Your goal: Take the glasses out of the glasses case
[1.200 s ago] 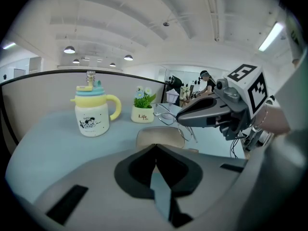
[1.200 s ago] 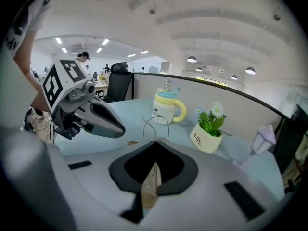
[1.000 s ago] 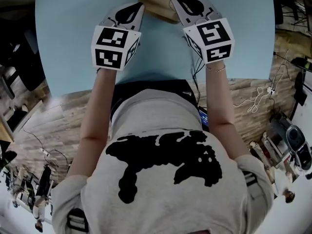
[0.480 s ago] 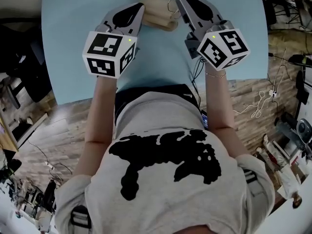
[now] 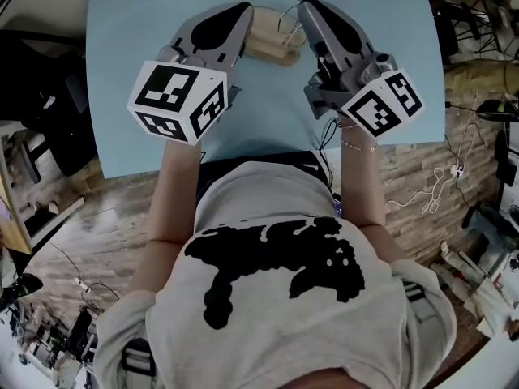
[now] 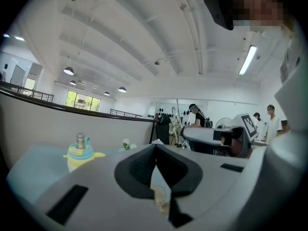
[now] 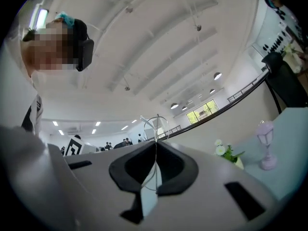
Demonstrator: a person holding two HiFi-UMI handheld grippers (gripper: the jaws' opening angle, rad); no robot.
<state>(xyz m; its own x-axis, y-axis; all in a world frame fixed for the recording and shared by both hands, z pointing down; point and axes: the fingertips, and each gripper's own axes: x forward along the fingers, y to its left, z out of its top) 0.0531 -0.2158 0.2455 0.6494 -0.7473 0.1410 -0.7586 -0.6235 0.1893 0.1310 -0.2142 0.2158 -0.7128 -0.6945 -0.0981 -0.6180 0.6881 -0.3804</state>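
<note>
The person is holding both tools up over the pale blue surface (image 5: 268,112), tips pointing away from the body, with the tan glasses case (image 5: 272,45) lying between the two tips. Its long axis is running across from one tool to the other. The left tool (image 6: 155,148) is closed to a thin seam, and a tan bit of the case is showing in the gap behind the tips, so I take it to be pinching the case's left end. The right tool (image 7: 155,146) is shut tight on the glasses (image 7: 156,129): a thin wire is running straight up between the pads, with a round rim standing above them. From overhead, the wire frame is sitting just beyond the case's far right corner, right at the right tool's tip. I cannot tell whether any trailing part is caught inside. The right hand is the one carrying the glasses, so the parting will likely be sideways along the case's length, right tool drawing away while the left is steadying the case.
</note>
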